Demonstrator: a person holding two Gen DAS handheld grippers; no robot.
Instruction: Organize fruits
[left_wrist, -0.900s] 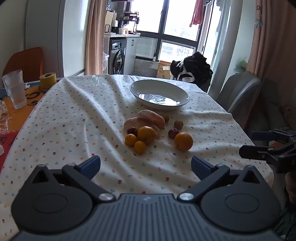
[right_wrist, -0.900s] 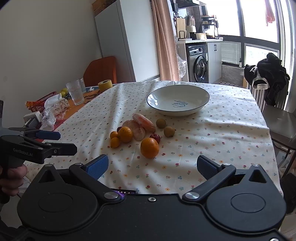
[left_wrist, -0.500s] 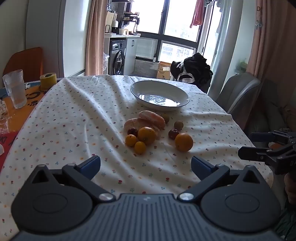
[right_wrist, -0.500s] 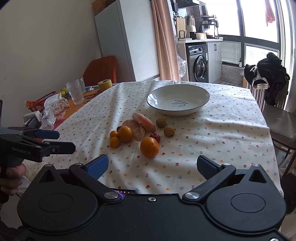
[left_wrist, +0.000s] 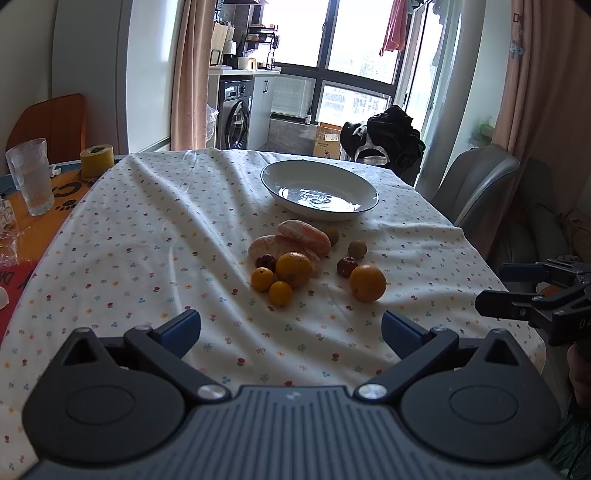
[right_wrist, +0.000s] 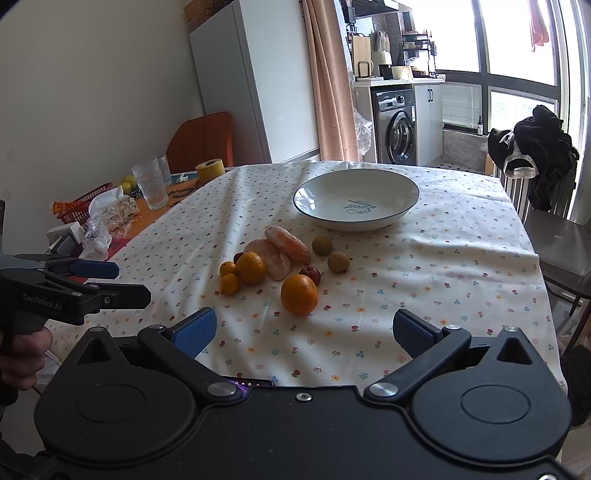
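Both of your tools are held back at the near edge of the table, well short of the fruit. Your left gripper (left_wrist: 291, 328) has its jaws spread wide with nothing between them; your right gripper (right_wrist: 304, 328) is likewise spread and empty. I judge this a staging posture: each tool keeps the whole pile in sight before you commit to a pick.

The white plate (right_wrist: 406, 192) is the landmark; it sits empty on the flowered tablecloth (right_wrist: 443, 258). All fruit lies just in front of the plate, none in it. The large orange (right_wrist: 299, 294) is the piece farthest from the plate and stands slightly apart, the likeliest first pick. Two peeled citrus segments (right_wrist: 284, 247) lie stacked between it and the plate, soft and probably easily crushed. Small kumquat-like fruits (right_wrist: 229, 277) touch a mid-sized orange (right_wrist: 251, 267). Two brownish round fruits (right_wrist: 330, 253) sit nearest the plate rim, and a dark red fruit (right_wrist: 311, 274) lies just beside the large orange.
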